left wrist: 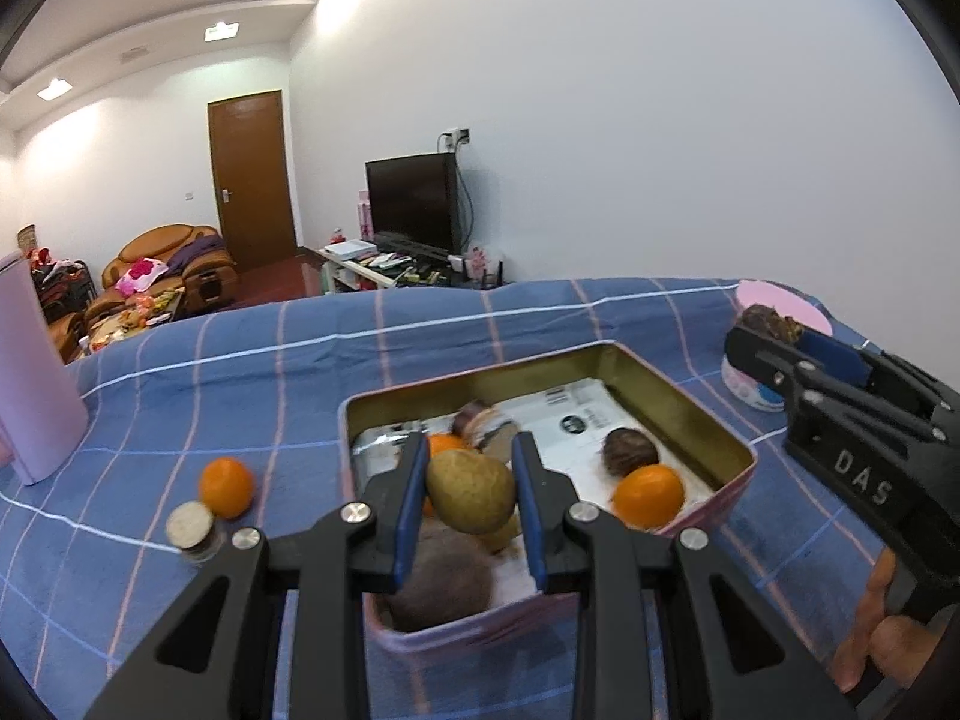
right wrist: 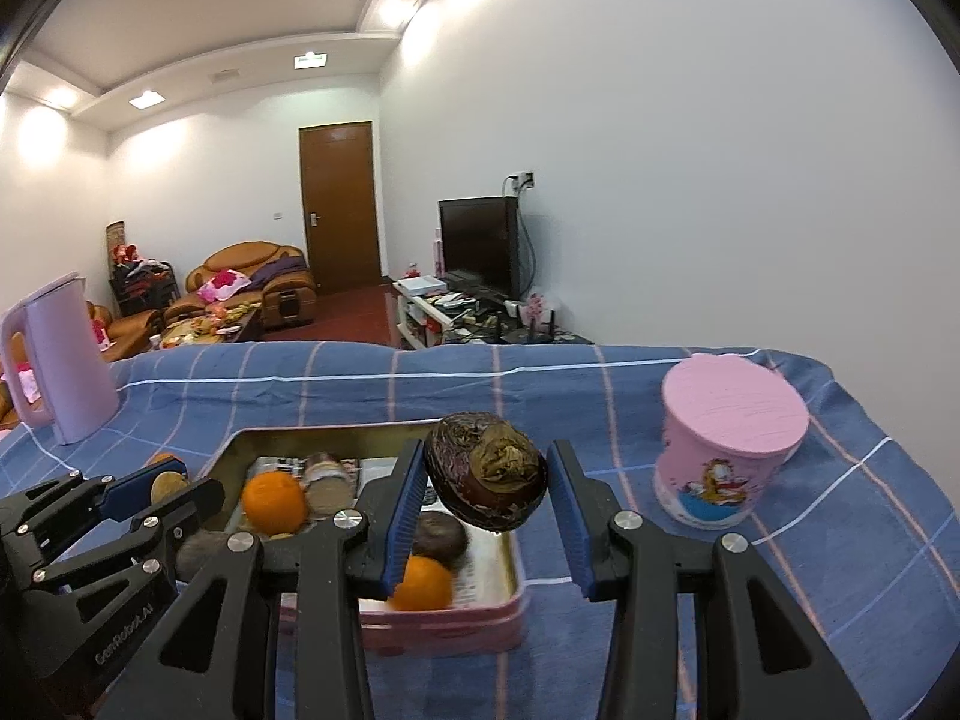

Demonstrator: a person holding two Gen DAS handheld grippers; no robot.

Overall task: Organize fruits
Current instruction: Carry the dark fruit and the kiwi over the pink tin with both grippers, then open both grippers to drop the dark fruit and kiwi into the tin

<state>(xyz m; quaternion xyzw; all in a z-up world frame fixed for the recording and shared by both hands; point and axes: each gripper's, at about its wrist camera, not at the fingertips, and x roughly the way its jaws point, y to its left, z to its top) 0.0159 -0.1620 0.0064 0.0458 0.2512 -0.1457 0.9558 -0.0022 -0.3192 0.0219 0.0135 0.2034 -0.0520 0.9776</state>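
Observation:
My left gripper (left wrist: 469, 474) is shut on a greenish-brown kiwi (left wrist: 471, 491) and holds it above the near end of the pink tin box (left wrist: 729, 429). The tin holds two oranges (left wrist: 648, 495), a dark round fruit (left wrist: 630, 450) and other fruits, some hidden by the kiwi. My right gripper (right wrist: 487, 483) is shut on a dark purple passion fruit (right wrist: 486, 471) above the tin's right edge (right wrist: 517, 564). It also shows at the right of the left wrist view (left wrist: 774, 339). One orange (left wrist: 227, 486) and a brown round fruit (left wrist: 191, 528) lie on the cloth left of the tin.
A pink lidded cartoon cup (right wrist: 729, 438) stands right of the tin. A pink kettle (right wrist: 63, 360) stands at the far left. The blue checked cloth (left wrist: 240, 360) covers the table. A sofa, TV and door lie beyond the far edge.

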